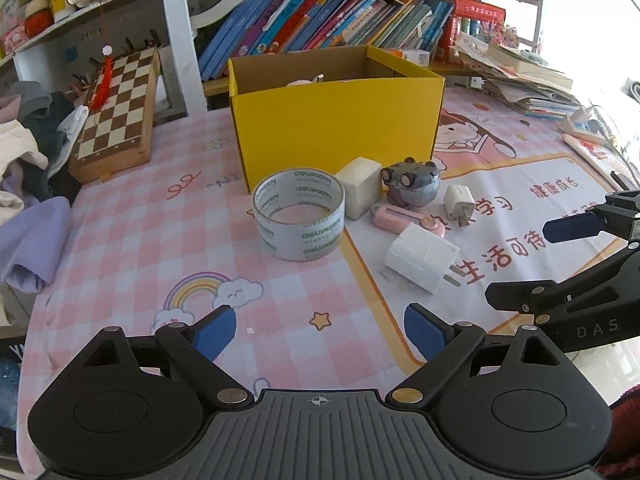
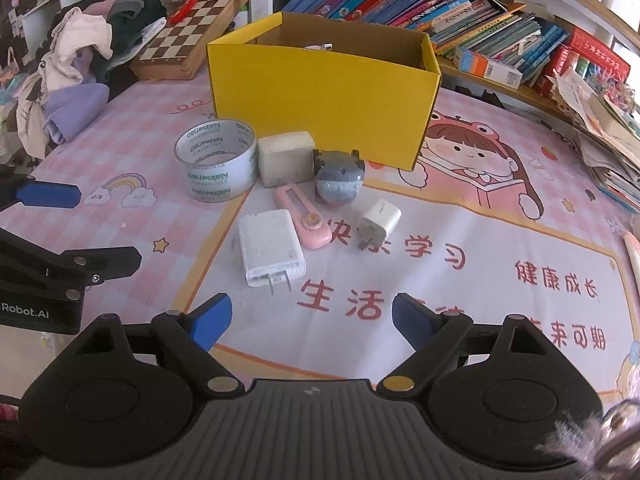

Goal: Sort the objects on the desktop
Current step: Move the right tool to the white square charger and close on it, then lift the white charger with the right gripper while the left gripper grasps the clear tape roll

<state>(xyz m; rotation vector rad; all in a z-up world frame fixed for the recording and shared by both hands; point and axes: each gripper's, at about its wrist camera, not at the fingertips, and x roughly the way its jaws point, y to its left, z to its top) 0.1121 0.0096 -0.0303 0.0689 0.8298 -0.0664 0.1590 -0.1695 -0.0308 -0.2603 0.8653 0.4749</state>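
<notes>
A yellow cardboard box [image 1: 336, 128] [image 2: 320, 92] stands open on the pink desk mat, with something pale inside. In front of it lie a tape roll [image 1: 298, 214] [image 2: 216, 160], a cream block [image 1: 358, 192] [image 2: 285, 156], a grey toy [image 1: 412, 184] [image 2: 339, 180], a pink utility knife [image 1: 408, 222] [image 2: 302, 216], a small white charger [image 1: 459, 204] [image 2: 379, 220] and a large white charger [image 1: 422, 258] [image 2: 270, 254]. My left gripper [image 1: 320, 332] is open and empty, short of the tape roll. My right gripper [image 2: 310, 320] is open and empty, just short of the large charger.
A chessboard box [image 1: 120, 116] [image 2: 192, 40] and a pile of clothes [image 1: 28, 160] [image 2: 80, 68] lie at the left. Bookshelves [image 1: 320, 20] run behind the box. Stacked papers and books [image 1: 528, 80] [image 2: 608, 140] sit at the right.
</notes>
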